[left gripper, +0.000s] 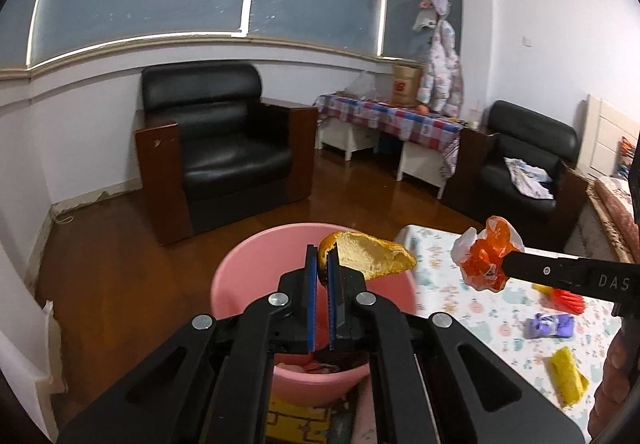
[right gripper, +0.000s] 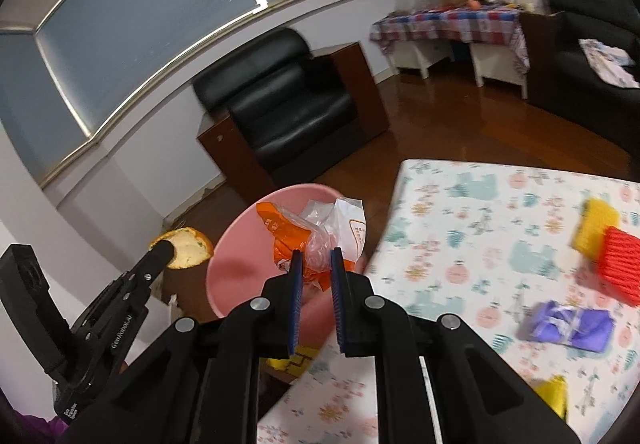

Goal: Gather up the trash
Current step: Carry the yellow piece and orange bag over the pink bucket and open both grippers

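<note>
The left gripper (left gripper: 322, 256) is squeezed tight on a piece of orange peel (left gripper: 374, 256); the peel sticks out from its blue pads and hangs over the pink bucket (left gripper: 240, 284); the right gripper (right gripper: 316, 264) is nearly together, pinching a crumpled orange and white wrapper (right gripper: 316, 232), which is up in the air by the bucket's rim, near the left edge of the tabletop (right gripper: 460, 244); the bucket stands on the floor just beside that edge; inside it, low down, there is something red and white, too hidden to tell; a purple packet (right gripper: 568, 324) and a red and yellow brush (right gripper: 608, 244) lie on the tabletop.
</note>
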A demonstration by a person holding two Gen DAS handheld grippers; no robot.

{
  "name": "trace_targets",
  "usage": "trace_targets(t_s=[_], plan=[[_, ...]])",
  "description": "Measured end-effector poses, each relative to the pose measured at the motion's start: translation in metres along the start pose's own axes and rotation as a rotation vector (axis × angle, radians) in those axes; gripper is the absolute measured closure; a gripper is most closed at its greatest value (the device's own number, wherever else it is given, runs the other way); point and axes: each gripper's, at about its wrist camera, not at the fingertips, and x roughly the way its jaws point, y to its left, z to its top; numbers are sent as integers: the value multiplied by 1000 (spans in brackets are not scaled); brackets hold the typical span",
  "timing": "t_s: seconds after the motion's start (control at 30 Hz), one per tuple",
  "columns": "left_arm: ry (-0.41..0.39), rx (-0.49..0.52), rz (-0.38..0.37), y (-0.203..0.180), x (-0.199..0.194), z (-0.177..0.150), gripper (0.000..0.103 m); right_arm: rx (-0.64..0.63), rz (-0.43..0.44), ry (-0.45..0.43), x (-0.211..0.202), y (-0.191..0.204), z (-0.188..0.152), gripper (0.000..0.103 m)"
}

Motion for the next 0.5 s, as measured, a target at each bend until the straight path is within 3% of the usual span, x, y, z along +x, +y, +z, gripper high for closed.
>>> trace_targets(t_s=[0.37, 0.47, 0.5], plan=[[109, -60, 4, 24, 27, -8, 99, -49, 31, 93, 54, 28, 1, 88], [136, -71, -4, 30, 32, -10, 98, -47, 35, 108, 63, 31, 0, 82], [141, -72, -2, 31, 33, -11, 96, -50, 33, 111, 66, 31, 0, 76]])
